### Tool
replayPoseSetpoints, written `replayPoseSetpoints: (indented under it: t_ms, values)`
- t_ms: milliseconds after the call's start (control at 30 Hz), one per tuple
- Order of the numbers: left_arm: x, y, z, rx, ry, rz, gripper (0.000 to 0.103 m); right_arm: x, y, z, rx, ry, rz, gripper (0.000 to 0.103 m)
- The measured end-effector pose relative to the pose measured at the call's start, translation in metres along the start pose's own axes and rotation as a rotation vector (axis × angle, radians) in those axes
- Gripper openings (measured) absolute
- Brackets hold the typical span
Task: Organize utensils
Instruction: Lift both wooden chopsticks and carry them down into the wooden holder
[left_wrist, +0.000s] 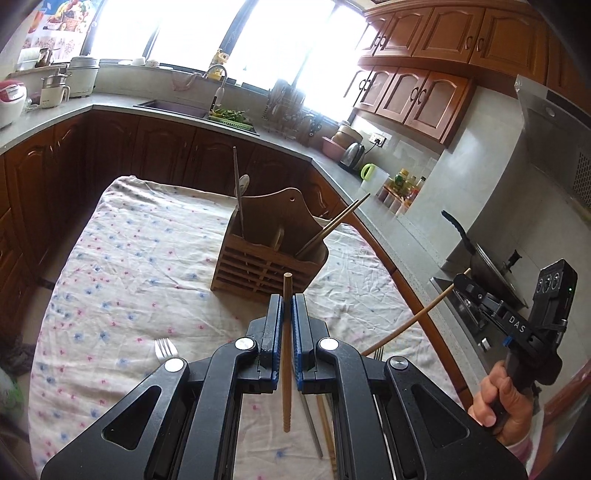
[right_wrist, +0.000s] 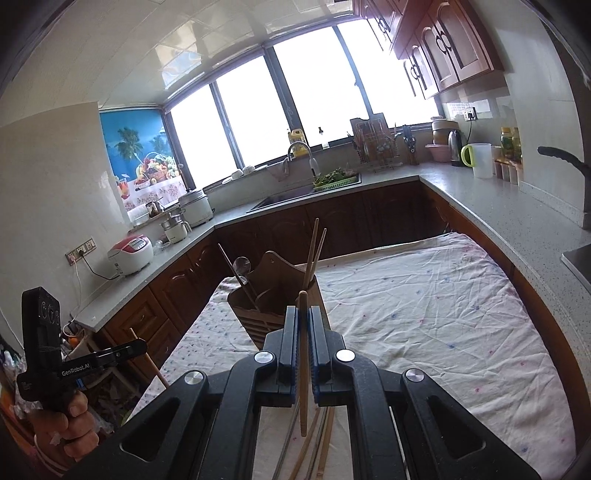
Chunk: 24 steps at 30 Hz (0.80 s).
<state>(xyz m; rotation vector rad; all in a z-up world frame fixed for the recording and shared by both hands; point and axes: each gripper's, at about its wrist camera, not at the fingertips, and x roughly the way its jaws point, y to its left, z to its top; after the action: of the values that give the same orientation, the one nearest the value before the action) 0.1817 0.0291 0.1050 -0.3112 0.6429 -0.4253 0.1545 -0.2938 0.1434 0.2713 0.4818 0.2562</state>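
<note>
My left gripper (left_wrist: 287, 300) is shut on a wooden chopstick (left_wrist: 286, 369), held nearly upright above the table. Just beyond it stands the wooden utensil holder (left_wrist: 266, 251), with a metal chopstick and a spoon in its left compartment and wooden chopsticks (left_wrist: 332, 225) leaning out of its right one. My right gripper (right_wrist: 303, 314) is shut on a second wooden chopstick (right_wrist: 303, 387), close in front of the holder (right_wrist: 273, 295). Each gripper also shows in the other's view, the right gripper (left_wrist: 461, 284) and the left gripper (right_wrist: 142, 345). Several loose chopsticks (left_wrist: 314, 424) lie on the cloth beneath.
A fork (left_wrist: 165, 349) lies on the flowered tablecloth (left_wrist: 140, 258) at the near left, and another fork's tines (left_wrist: 378, 354) show on the right. Counters ring the table, with a sink (right_wrist: 288, 197) at the back. A pan (left_wrist: 480, 258) sits on the stove at the right.
</note>
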Motion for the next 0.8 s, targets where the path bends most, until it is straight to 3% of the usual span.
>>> replayPoseSetpoints:
  t_ms: [800]
  values:
    - [-0.009,0.009,0.028,-0.024,-0.101,0.036,0.004,0.007,0.006,0.012,0.003,-0.023,0.022,0.005]
